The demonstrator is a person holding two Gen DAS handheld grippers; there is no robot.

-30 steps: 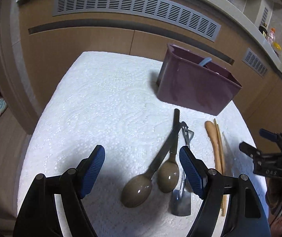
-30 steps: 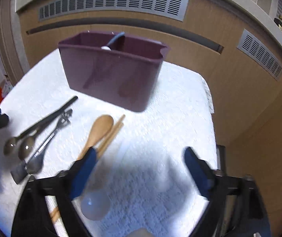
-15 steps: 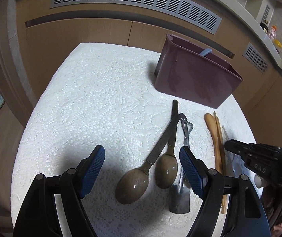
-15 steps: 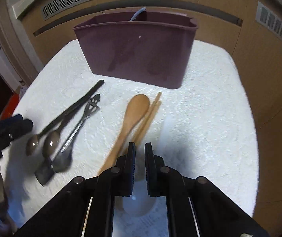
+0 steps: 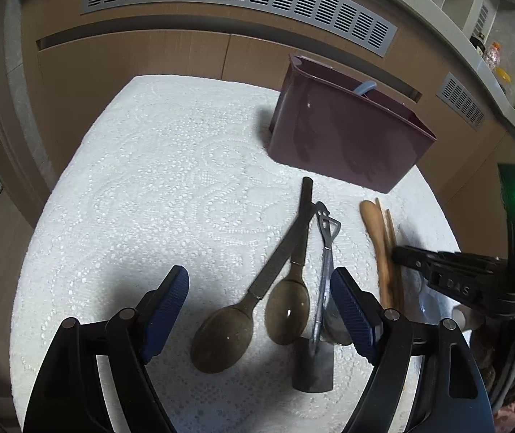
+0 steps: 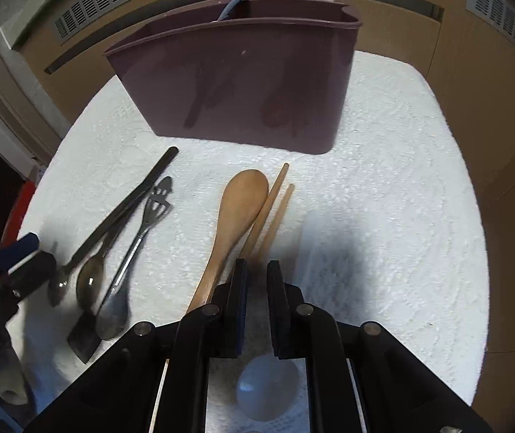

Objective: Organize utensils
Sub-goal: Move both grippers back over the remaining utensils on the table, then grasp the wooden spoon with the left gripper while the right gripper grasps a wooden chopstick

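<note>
A maroon utensil caddy (image 5: 347,140) (image 6: 236,86) stands at the back of the white lace cloth (image 5: 171,195), a blue handle sticking out of it. In front lie two dark metal spoons (image 5: 221,328) (image 5: 288,306), a slotted metal utensil (image 5: 324,249), a wooden spoon (image 6: 236,216) and wooden chopsticks (image 6: 275,209). A clear plastic spoon (image 6: 268,386) lies under my right gripper (image 6: 255,281), whose jaws are nearly closed; whether they pinch the clear handle is hidden. My left gripper (image 5: 259,299) is open above the metal spoons.
Wooden cabinet fronts with grey vent grilles (image 5: 236,0) rise behind the table. The table's edges drop off left and right. A counter with bottles (image 5: 492,54) is at far right.
My right gripper went from wide open to nearly closed and moved forward over the clear spoon. My left gripper drifted slightly and stayed open.
</note>
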